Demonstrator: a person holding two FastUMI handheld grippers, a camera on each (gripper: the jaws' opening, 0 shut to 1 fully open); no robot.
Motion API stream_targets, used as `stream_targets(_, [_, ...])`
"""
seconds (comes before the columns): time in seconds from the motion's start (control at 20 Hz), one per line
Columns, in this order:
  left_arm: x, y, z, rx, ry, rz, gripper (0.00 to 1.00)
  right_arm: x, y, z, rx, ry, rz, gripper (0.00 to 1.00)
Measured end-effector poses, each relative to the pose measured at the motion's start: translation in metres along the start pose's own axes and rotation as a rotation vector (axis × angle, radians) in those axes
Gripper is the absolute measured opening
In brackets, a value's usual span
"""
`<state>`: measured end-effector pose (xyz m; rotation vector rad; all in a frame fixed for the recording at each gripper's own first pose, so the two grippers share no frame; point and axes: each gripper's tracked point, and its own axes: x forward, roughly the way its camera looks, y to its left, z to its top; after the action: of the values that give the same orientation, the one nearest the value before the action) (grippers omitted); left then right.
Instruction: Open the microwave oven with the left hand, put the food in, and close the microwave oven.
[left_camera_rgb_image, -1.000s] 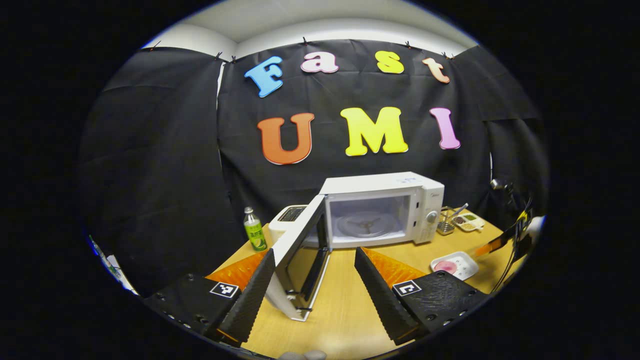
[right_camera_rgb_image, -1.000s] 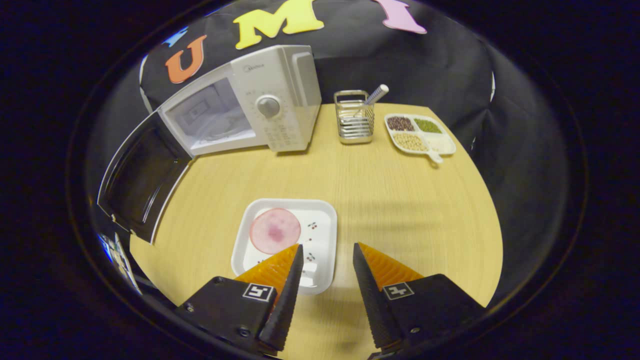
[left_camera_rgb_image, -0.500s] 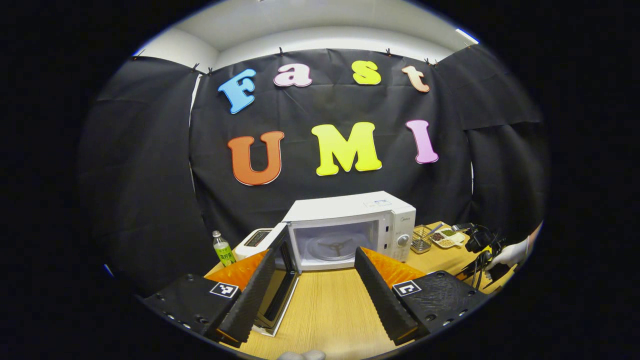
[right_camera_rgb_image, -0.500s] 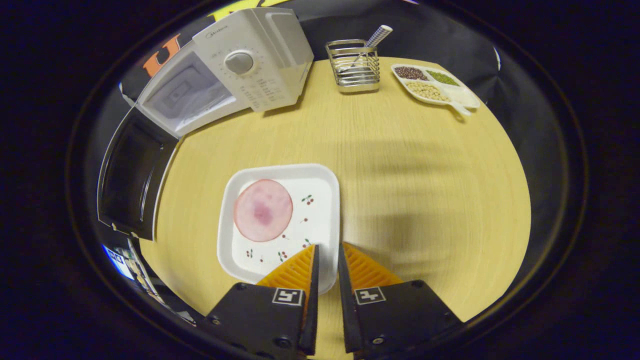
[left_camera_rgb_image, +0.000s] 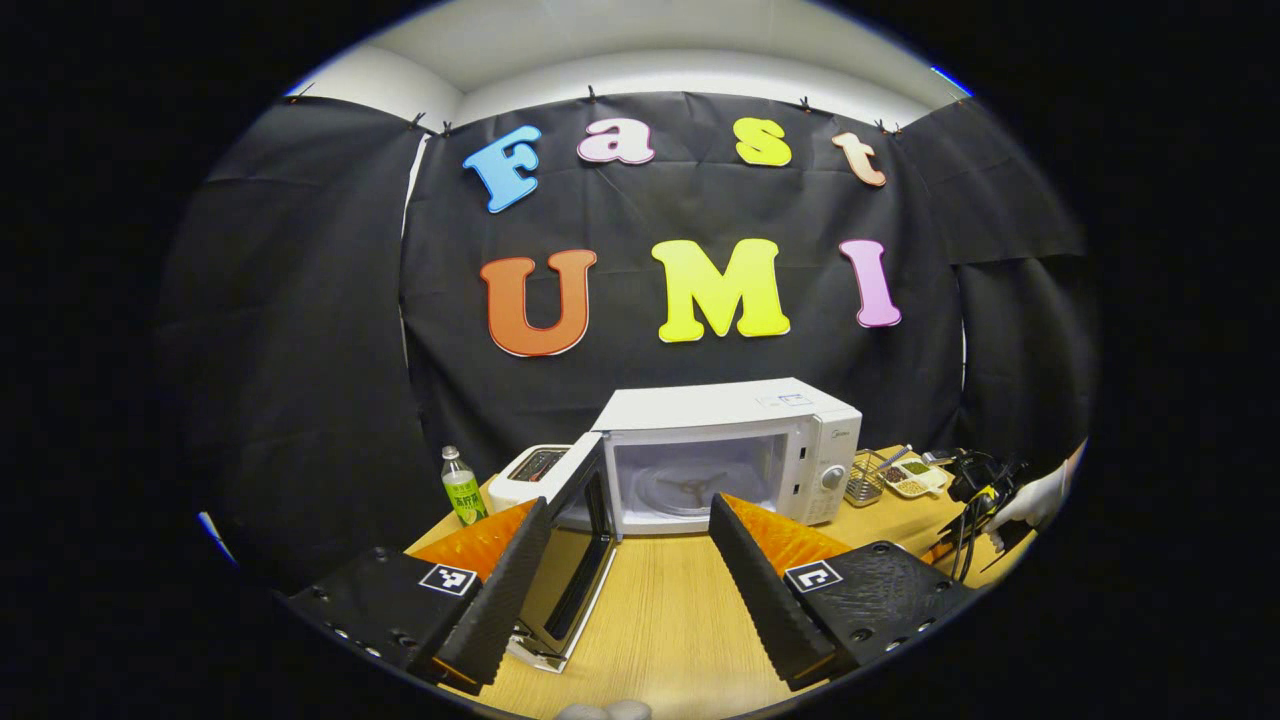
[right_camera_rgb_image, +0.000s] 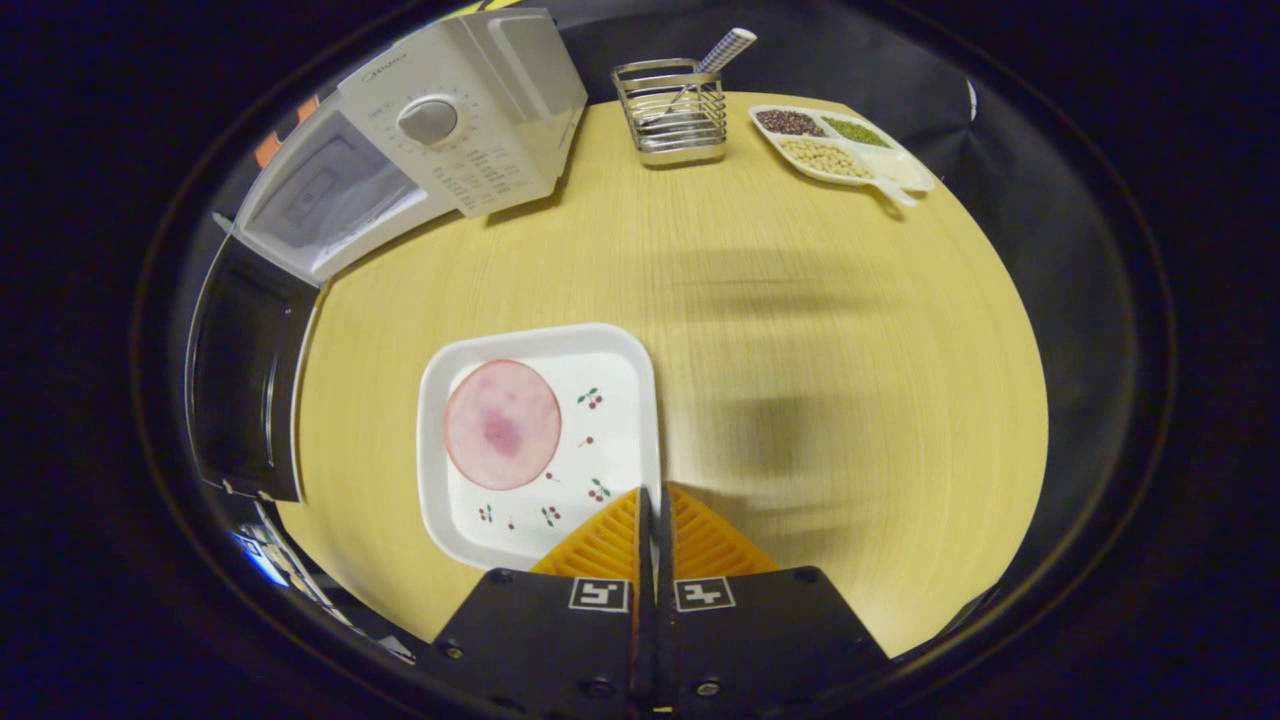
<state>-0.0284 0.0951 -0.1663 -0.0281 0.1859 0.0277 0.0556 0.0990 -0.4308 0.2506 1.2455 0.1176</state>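
The white microwave (left_camera_rgb_image: 730, 445) stands at the back of the table with its door (left_camera_rgb_image: 585, 530) swung wide open, the turntable bare inside. My left gripper (left_camera_rgb_image: 630, 505) is open and hangs in front of it, apart from the door. In the right gripper view a white square plate (right_camera_rgb_image: 600, 350) carries a round pink slice of ham (right_camera_rgb_image: 502, 424). My right gripper (right_camera_rgb_image: 651, 492) is shut on the plate's near right rim. The microwave (right_camera_rgb_image: 440, 130) and its dark door (right_camera_rgb_image: 245, 390) lie to the plate's upper left.
A green bottle (left_camera_rgb_image: 462, 487) and a toaster (left_camera_rgb_image: 530, 468) stand left of the microwave. A wire utensil rack (right_camera_rgb_image: 675, 120) and a divided tray of beans (right_camera_rgb_image: 840, 150) sit at the table's far side. A gloved hand (left_camera_rgb_image: 1035, 500) shows at the right edge.
My right gripper's fingers closed from a wide gap onto the plate's right rim. The left gripper drew back from the open door and stayed open.
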Motion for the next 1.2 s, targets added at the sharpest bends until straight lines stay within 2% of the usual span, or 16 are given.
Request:
stream_targets(0.05, [0.0,0.001,0.0,0.0,0.004,0.002,0.96,0.0,0.004,0.001,0.007,-0.03,0.025,0.04])
stream_targets(0.1, [0.0,0.003,0.0,0.003,0.006,0.003,0.89,-0.004,0.008,0.004,0.009,-0.058,0.043,0.04])
stream_targets(0.15, [0.001,0.004,-0.001,0.007,0.009,0.004,0.96,-0.009,0.016,0.008,0.011,-0.094,0.077,0.04])
stream_targets(0.4, [0.005,0.006,0.006,0.04,0.022,0.009,0.96,-0.025,0.06,0.029,0.061,-0.228,0.209,0.04])
stream_targets(0.5, [0.008,0.004,0.013,0.042,0.018,0.003,0.96,-0.025,0.07,0.034,0.075,-0.249,0.231,0.04])
stream_targets(0.55, [0.01,0.0,0.015,0.042,0.017,-0.006,0.96,-0.024,0.072,0.035,0.054,-0.244,0.219,0.04])
stream_targets(0.65, [0.011,-0.006,0.021,0.048,0.006,-0.023,0.96,-0.018,0.061,0.03,0.002,-0.192,0.149,0.04])
stream_targets(0.8, [0.012,-0.014,0.027,0.059,-0.016,-0.052,0.96,-0.021,0.041,0.039,-0.044,-0.206,0.092,0.04])
stream_targets(0.85, [0.013,-0.016,0.026,0.058,-0.017,-0.058,0.95,-0.02,0.039,0.034,-0.06,-0.181,0.09,0.05])
stream_targets(0.9, [0.014,-0.017,0.026,0.054,-0.019,-0.061,0.95,-0.019,0.041,0.027,-0.068,-0.144,0.105,0.18])
stream_targets(1.0, [0.016,-0.015,0.024,0.046,-0.014,-0.062,0.96,-0.012,0.045,0.013,-0.062,-0.06,0.137,0.28])
stream_targets(1.05, [0.016,-0.012,0.024,0.041,-0.013,-0.059,0.96,-0.008,0.046,0.008,-0.049,-0.027,0.145,0.23])
stream_targets(1.15, [0.016,-0.009,0.02,0.031,-0.011,-0.051,0.96,0.001,0.041,0.004,-0.021,0.012,0.125,0.23])
stream_targets(1.2, [0.017,-0.007,0.02,0.029,-0.01,-0.048,0.96,0.002,0.039,0.004,-0.015,0.025,0.122,0.28])
